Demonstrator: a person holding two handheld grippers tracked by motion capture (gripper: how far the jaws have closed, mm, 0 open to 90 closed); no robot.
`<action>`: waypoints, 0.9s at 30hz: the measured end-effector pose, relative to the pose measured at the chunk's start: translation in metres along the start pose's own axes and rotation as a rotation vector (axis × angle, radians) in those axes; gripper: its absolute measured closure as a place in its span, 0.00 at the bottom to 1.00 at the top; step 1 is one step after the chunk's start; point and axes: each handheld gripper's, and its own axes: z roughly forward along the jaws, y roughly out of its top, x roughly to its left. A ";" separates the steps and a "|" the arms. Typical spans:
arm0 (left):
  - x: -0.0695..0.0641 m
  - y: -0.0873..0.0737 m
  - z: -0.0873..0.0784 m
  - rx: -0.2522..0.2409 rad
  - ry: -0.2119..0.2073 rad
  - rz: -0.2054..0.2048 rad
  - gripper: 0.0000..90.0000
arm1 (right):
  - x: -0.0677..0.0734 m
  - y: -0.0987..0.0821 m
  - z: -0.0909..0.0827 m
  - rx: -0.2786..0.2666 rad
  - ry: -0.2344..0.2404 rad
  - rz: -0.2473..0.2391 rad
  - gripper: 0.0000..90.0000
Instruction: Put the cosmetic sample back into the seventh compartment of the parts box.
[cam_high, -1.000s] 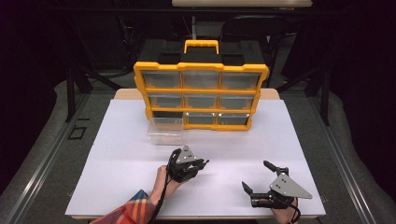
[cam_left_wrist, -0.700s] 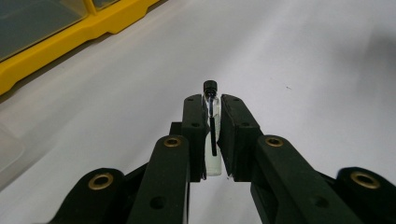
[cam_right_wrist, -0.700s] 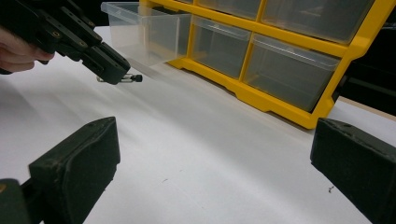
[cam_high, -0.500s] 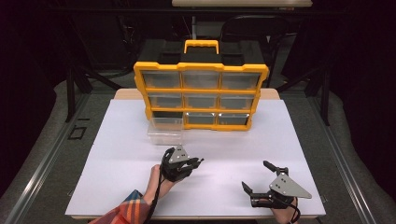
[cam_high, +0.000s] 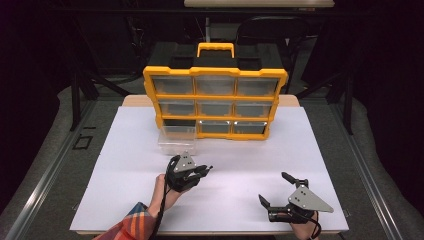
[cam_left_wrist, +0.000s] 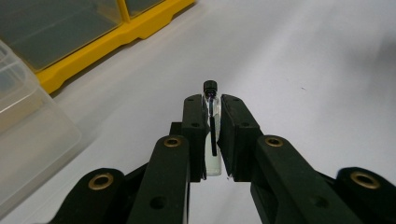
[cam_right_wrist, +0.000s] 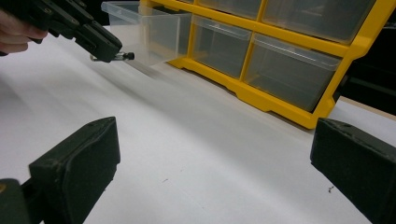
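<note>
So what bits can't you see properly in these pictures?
- Little bottle: in the left gripper view the fingers cover its sides; the high view shows it too small.
- What is inside the yellow box's drawers: too small and cloudy in the high view.
- Right gripper: the bottom edge of the high view cuts off its hand.

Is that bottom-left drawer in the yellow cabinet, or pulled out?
Out. The clear drawer sits on the table before the cabinet, whose bottom-left slot shows dark and empty.

Left tool (cam_high: 206, 169) clamped (right tool (cam_high: 272, 190) agape)
</note>
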 end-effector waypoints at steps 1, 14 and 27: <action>0.001 0.000 -0.001 -0.003 0.000 -0.001 0.89 | 0.000 0.000 0.000 0.000 0.001 0.000 0.01; 0.007 0.004 -0.009 -0.011 0.011 -0.008 0.89 | 0.001 0.000 0.000 -0.004 0.001 0.003 0.01; 0.015 0.007 -0.018 -0.028 0.027 -0.020 0.89 | 0.000 0.000 0.001 -0.002 0.002 0.006 0.01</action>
